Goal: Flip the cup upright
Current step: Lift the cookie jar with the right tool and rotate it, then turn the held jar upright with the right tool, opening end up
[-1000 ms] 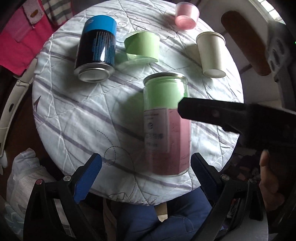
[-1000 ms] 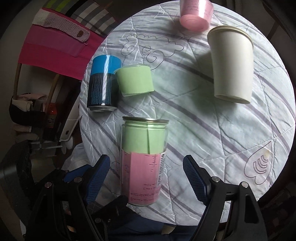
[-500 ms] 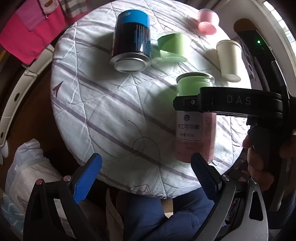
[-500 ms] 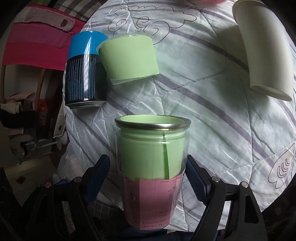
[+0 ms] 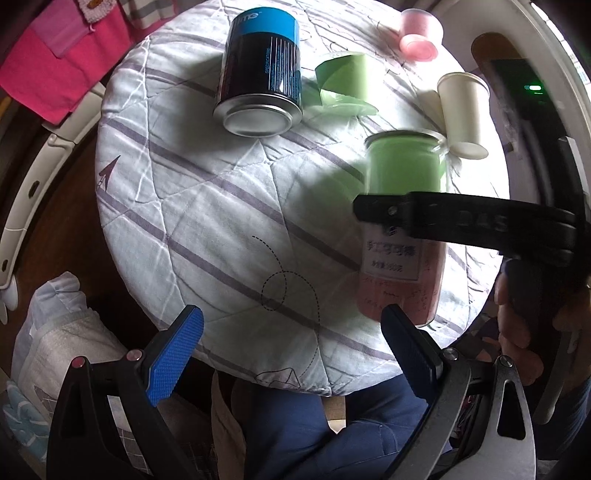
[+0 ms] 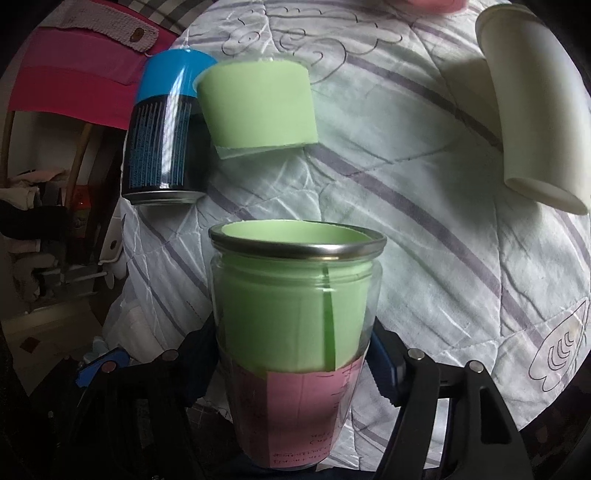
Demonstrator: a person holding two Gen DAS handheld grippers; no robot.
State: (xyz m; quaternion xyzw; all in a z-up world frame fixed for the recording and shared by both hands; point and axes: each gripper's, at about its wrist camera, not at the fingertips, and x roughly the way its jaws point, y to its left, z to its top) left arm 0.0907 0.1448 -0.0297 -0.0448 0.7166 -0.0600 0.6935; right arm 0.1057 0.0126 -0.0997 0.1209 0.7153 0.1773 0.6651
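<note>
A glass cup (image 6: pixel 295 325) lined with green and pink paper stands upside down near the table's front edge, its metal-ringed end up. My right gripper (image 6: pixel 295 365) is shut on the glass cup, one blue pad at each side of its middle. In the left wrist view the cup (image 5: pixel 404 229) is at the right, with the right gripper's black arm (image 5: pixel 461 221) across it. My left gripper (image 5: pixel 291 354) is open and empty above the table's near edge, left of the cup.
On the round quilted table (image 5: pixel 221 206) stand an inverted blue-black can (image 5: pixel 260 74), a green cup (image 5: pixel 345 83), a white paper cup (image 5: pixel 463 110) and a pink cup (image 5: pixel 421 33), all upside down. Pink cloth (image 5: pixel 55 62) hangs beyond the table's left edge.
My right gripper has moved in around the glass cup and closed on it. My left gripper has drawn back and stayed open.
</note>
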